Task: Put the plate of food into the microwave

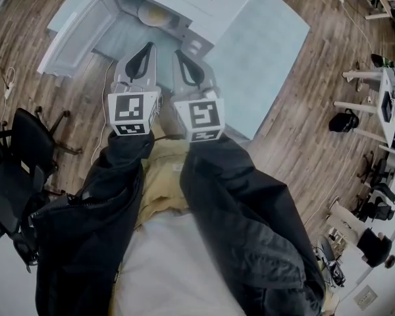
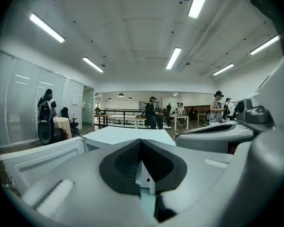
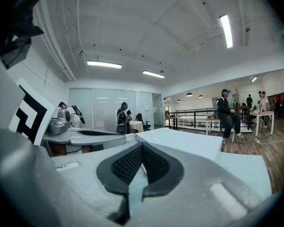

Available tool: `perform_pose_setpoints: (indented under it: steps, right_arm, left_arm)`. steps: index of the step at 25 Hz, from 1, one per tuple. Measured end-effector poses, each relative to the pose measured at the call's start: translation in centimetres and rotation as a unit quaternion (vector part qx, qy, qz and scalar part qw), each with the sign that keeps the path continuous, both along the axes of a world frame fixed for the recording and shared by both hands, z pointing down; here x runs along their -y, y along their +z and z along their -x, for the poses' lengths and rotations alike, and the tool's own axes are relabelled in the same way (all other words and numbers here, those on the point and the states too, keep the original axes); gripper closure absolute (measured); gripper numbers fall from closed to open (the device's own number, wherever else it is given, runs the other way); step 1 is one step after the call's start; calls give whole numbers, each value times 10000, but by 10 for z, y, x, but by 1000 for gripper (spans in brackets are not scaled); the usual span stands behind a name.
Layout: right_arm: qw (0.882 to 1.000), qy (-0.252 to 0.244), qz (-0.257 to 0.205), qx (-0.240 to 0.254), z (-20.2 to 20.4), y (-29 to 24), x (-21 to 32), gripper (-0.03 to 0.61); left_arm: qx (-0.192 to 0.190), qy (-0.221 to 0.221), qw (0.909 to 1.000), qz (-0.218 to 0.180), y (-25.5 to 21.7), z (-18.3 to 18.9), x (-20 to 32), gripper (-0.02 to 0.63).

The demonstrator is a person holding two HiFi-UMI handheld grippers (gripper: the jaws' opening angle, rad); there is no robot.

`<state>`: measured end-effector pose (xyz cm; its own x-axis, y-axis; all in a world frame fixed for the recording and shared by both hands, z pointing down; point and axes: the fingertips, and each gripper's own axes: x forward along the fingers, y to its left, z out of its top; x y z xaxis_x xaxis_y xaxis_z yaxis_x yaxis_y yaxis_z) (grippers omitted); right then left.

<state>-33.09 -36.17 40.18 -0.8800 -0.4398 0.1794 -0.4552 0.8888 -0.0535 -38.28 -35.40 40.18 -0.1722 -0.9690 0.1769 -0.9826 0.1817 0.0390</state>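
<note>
A white microwave (image 1: 197, 2) stands on a light-blue table (image 1: 263, 64) with its door (image 1: 76, 38) swung open to the left. Just inside its opening lies a plate of yellowish food (image 1: 151, 15), partly hidden under the microwave's top. Neither gripper view shows the plate. My left gripper (image 1: 147, 47) and right gripper (image 1: 180, 54) are held side by side in front of the opening, a short way back from it. Both have nothing between the pads. In the left gripper view the jaws (image 2: 141, 142) meet at the tips, and the right gripper's jaws (image 3: 142, 145) do the same.
A black office chair (image 1: 20, 170) stands on the wooden floor at the left, near a loose cable (image 1: 6, 81). White desks and gear (image 1: 388, 104) line the right side. Several people (image 2: 153, 112) stand far back in the room. My dark sleeves (image 1: 237, 203) fill the lower head view.
</note>
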Motion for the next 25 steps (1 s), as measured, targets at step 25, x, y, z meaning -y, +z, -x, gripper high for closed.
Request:
perform_pose_setpoints:
  steps: [25]
  right_arm:
    - [9998,191,65,-39,-7,2,7,584]
  left_arm:
    - [173,149,9997,98,3,-9,2,617]
